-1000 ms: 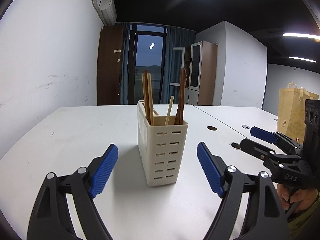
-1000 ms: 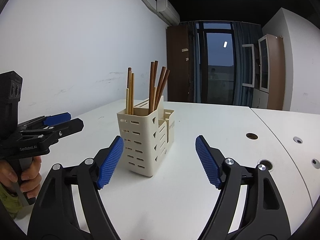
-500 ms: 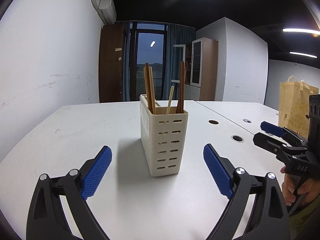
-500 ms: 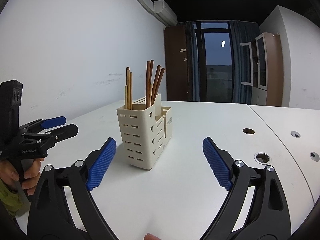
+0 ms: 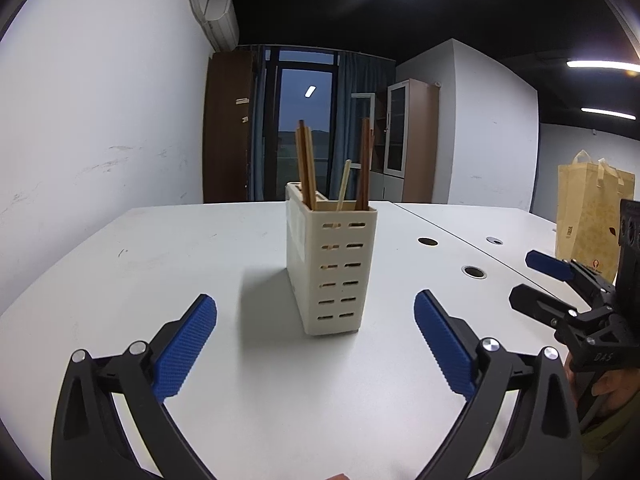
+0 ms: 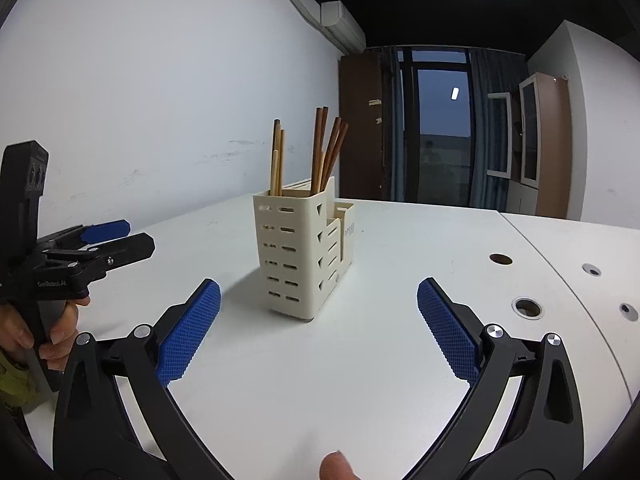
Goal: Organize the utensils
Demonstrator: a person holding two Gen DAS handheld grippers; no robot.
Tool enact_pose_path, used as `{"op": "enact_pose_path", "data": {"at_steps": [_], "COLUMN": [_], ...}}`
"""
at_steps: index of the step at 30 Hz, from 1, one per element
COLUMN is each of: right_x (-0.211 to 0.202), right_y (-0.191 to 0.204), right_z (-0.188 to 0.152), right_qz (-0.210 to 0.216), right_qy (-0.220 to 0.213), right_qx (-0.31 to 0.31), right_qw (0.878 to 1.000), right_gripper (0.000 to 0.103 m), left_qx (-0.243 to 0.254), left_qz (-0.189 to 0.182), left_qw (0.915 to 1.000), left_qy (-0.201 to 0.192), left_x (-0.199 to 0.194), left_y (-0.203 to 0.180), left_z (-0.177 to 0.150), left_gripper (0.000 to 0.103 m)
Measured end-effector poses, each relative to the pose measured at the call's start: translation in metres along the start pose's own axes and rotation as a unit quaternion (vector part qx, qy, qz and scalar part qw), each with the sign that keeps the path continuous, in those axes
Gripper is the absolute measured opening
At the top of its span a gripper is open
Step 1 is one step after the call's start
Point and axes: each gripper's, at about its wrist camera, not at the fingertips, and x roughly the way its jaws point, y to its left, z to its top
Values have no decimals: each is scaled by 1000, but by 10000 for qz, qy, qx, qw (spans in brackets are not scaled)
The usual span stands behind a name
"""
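Between holder (image 5: pixel 331 266) and bag (image 5: pixel 593 216), table's (image 5: pixel 168 264) grommet holes (image 5: pixel 474 272)

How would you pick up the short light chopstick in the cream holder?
Probably from above: pinch the bare top of the short light chopstick, the only part above the cream holder. It leans apart from the dark chopsticks, leaving finger room.

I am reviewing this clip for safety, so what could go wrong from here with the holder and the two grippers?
1. The cream utensil holder is tall and narrow; a sideways nudge from the left gripper might tip it.
2. The chopsticks lean loosely above the rim, so an open jaw passing over could snag and flick them out.
3. The right gripper and the left one point at the same holder and may collide.
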Motion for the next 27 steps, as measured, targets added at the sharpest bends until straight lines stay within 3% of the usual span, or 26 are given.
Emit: {"op": "enact_pose_path", "data": {"at_steps": [14,27], "right_x": [3,3], "right_y": [-5,-5], "right_z": [-8,-10], "right_qz": [-21,34], "right_qy": [175,215], "right_qx": [97,90], "right_qw": [9998,9997], "right_gripper": [95,95], "left_qx": [89,272], "left_qz": [27,165], "left_qw": [9997,9995], "left_qy": [227,50], "left_x": [1,-3], "left_y": [-8,-13], "left_z": [-8,-9], "left_gripper": [97,97]}}
